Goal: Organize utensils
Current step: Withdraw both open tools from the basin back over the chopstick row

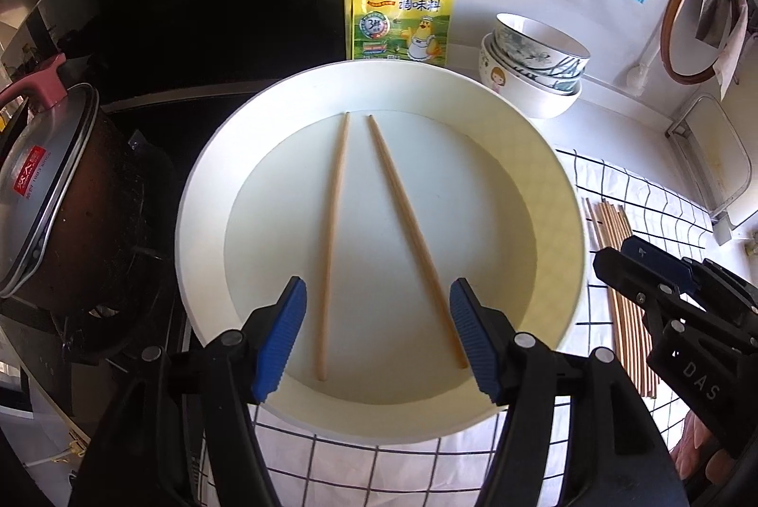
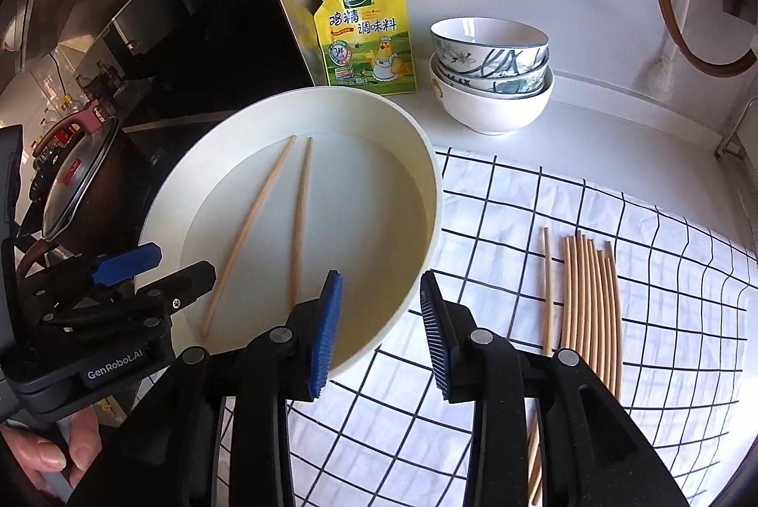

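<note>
The left gripper [image 1: 379,336] hangs over the near part of a round white basin [image 1: 213,194], its blue-padded fingers [image 1: 279,341] spread wide with nothing pinched between them; two wooden chopsticks [image 1: 374,232] lie loose on the basin floor, close together at the twelve o'clock end and fanning apart toward six o'clock, their near ends lying between the spread fingers but apart from the pads; the right gripper [image 2: 381,334] sits over the basin's rim at about four o'clock, its fingers parted by a narrower gap and gripping nothing; at three o'clock from the basin a row of further chopsticks [image 2: 592,303] lies side by side on a white grid-patterned cloth [image 2: 663,317]; at twelve o'clock stand a yellow seasoning pouch [image 1: 400,4] and, toward one o'clock, stacked bowls [image 1: 535,66]; at nine o'clock a lidded pot [image 1: 42,185] sits on the stove.
</note>
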Available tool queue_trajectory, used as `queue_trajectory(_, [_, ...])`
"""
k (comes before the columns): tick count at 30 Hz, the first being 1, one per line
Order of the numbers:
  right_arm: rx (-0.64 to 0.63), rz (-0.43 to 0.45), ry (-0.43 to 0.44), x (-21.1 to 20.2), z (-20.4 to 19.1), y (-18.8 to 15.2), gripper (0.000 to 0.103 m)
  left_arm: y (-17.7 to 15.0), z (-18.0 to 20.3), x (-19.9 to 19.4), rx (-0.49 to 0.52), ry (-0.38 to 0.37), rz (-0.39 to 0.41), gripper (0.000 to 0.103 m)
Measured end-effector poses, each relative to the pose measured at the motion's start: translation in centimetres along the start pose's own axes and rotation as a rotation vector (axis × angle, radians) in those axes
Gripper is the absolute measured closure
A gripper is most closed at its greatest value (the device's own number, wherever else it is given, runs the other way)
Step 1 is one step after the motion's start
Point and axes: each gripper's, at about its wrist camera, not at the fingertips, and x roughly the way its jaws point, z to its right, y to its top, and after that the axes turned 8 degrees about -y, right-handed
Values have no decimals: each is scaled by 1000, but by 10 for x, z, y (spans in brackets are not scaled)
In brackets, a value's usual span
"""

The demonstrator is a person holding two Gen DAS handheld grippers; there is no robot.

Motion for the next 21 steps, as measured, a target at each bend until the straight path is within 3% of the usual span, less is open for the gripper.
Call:
queue_trajectory(10, [66, -16, -40, -18, 64, -30, 69, -4, 46, -1, 30, -33, 2, 39])
queue_trajectory(21, [178, -39, -123, -30, 151, -61, 66, -9, 128, 13, 121, -117, -13, 36])
